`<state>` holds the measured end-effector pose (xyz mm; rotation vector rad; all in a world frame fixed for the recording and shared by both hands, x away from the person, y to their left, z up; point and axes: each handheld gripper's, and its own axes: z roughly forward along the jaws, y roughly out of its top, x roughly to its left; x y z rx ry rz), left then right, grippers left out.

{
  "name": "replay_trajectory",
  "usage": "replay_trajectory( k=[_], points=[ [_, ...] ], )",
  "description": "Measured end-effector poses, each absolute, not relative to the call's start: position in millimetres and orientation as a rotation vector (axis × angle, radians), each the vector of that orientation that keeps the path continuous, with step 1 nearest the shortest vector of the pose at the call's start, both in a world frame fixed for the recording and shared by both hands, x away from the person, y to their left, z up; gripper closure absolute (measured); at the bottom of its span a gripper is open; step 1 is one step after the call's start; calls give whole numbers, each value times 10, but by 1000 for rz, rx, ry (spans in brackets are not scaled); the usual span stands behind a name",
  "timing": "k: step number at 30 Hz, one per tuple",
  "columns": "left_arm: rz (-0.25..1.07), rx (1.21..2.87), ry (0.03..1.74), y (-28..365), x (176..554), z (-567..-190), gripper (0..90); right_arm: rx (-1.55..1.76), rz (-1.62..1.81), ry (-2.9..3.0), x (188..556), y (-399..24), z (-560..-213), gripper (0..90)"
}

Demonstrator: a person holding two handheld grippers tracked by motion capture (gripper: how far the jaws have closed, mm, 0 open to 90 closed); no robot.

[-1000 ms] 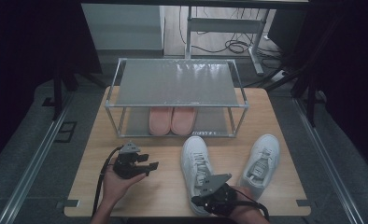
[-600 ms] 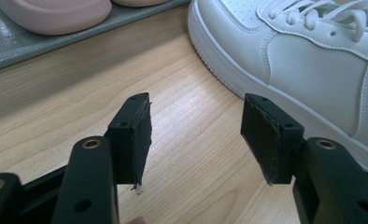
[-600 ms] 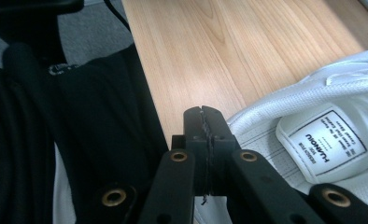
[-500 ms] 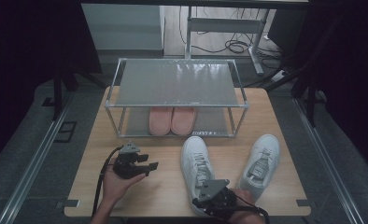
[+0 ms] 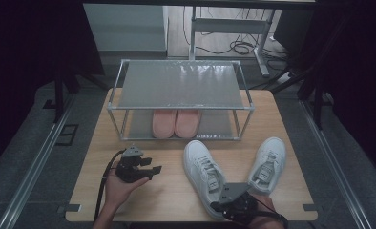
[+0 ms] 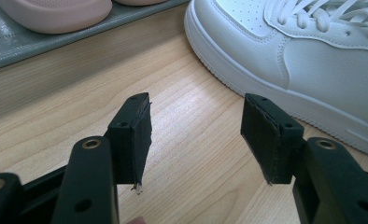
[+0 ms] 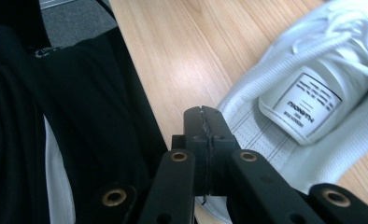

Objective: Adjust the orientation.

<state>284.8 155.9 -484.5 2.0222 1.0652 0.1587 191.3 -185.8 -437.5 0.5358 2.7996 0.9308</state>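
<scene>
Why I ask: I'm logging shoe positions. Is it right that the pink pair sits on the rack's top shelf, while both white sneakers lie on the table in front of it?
Not quite. The pink pair sits on the rack's lower shelf, under the bare top one, as the high view shows. The rest holds: both white sneakers lie on the table in front of the rack.

White sneaker (image 7: 308, 112) blurred — heel cut off.
</scene>
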Motion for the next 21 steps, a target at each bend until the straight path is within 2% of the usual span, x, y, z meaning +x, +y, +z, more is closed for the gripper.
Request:
replay_trajectory(
  k=[16,21],
  points=[
    [157,2025,1070,1553,2855,-4860,431,630,938,2770,1961,-2154,-4375,900],
    [160,2020,1070,1559,2852,-4854,431,634,1029,2707,1991,-2192,-4272,900]
  ],
)
